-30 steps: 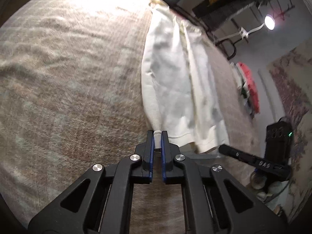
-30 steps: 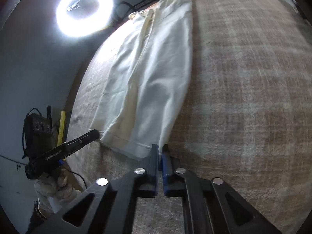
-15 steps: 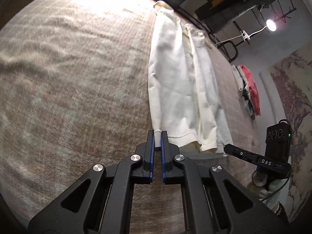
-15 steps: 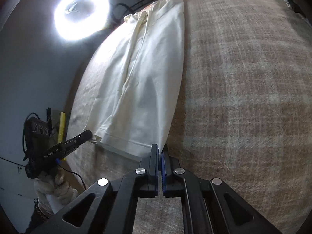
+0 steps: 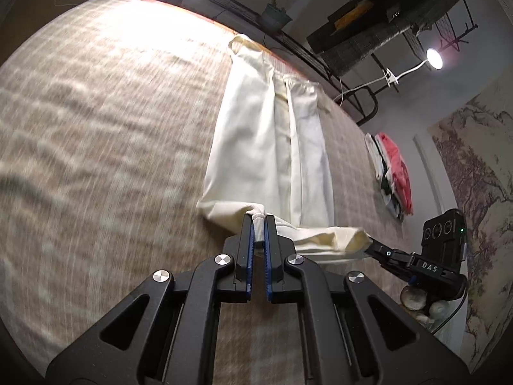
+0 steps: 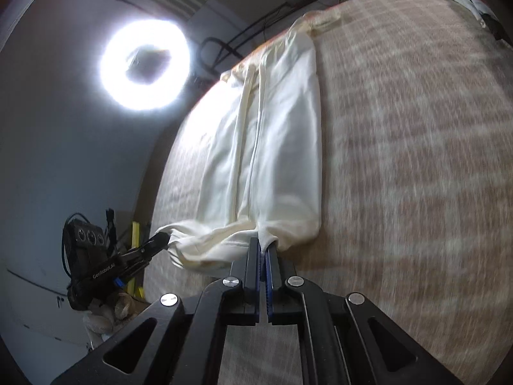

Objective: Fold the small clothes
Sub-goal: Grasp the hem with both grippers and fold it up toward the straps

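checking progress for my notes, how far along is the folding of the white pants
Done: the pants lie lengthwise on the blanket, legs side by side. In hand: the left gripper and right gripper are each shut on the near end, which is lifted and curling off the blanket. Left: carry that end over to the far end, lay it flat and finish the fold. A folded pile sits at the edge.

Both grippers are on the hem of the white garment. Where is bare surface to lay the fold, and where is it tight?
Free: the wide plaid cover on the white garment's far side from the folded clothes pile. Tight: the strip between garment and pile. Left gripper and right gripper crowd the hem.
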{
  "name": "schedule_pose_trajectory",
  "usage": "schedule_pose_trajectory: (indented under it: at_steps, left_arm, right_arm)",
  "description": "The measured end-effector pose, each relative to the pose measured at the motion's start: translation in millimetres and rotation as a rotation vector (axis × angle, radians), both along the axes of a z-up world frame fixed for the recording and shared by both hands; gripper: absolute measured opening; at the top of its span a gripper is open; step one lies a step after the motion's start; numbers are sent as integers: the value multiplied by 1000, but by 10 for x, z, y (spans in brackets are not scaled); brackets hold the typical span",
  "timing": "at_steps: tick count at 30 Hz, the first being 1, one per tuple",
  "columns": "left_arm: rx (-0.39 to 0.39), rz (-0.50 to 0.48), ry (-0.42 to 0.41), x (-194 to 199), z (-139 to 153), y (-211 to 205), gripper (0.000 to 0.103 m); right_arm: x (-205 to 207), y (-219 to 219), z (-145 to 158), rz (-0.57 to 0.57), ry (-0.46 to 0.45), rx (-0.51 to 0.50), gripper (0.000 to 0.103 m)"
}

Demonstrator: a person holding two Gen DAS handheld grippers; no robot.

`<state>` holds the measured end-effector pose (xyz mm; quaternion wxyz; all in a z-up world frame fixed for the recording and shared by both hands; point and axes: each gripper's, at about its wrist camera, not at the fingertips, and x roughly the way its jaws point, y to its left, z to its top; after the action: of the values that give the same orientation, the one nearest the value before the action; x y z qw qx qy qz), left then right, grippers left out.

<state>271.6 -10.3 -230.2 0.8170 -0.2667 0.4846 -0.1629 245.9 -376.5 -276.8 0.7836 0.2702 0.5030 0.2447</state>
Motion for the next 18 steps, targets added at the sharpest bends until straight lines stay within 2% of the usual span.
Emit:
schedule_pose_trajectory:
  at_steps: [8,18]
  left_arm:
    - [25,43,13,491,-63,-23,3]
    - [66,59,22,718,-188,-93,4]
  right_arm:
    - [377,-19,63,-51,-16,8,0]
    - [678,-39,38,-94,-9,-18,0]
